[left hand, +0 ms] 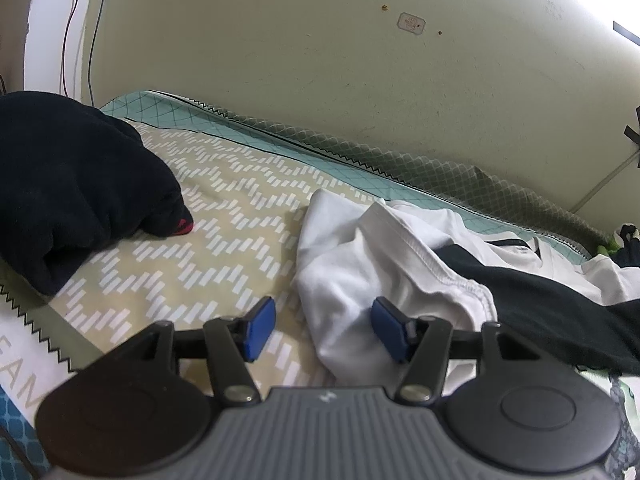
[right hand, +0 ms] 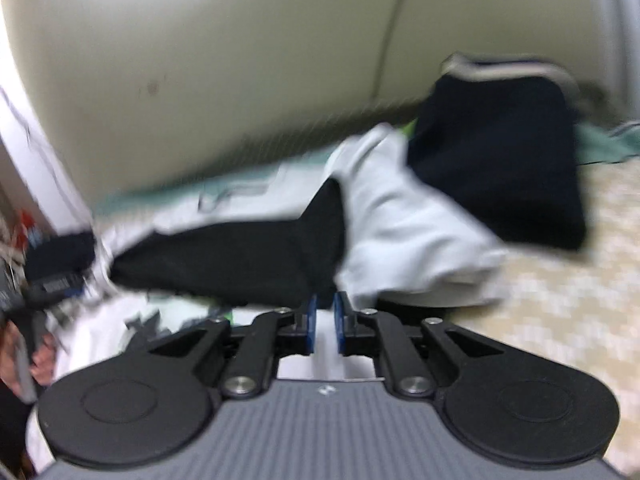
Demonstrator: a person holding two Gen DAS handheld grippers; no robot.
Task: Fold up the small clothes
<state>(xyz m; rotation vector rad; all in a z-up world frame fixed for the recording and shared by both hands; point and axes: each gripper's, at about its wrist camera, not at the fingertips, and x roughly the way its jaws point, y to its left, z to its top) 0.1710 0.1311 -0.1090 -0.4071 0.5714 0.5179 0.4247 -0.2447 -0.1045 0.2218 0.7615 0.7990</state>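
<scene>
A white garment with a black panel (left hand: pixel 400 256) lies crumpled on the patterned bedspread (left hand: pixel 224 216). My left gripper (left hand: pixel 324 326) is open, low over the bed, its right pad against the white cloth's near edge. In the blurred right wrist view the same white and black garment (right hand: pixel 400 232) lies ahead. My right gripper (right hand: pixel 325 322) is nearly shut, its blue pads a narrow gap apart with white cloth showing between them; I cannot tell whether it grips it.
A dark folded garment (left hand: pixel 72 192) lies at the left of the bed, and shows at the right in the right wrist view (right hand: pixel 500 160). A wall (left hand: pixel 360 80) runs along the far side. More clothes (right hand: pixel 60 256) lie at the left.
</scene>
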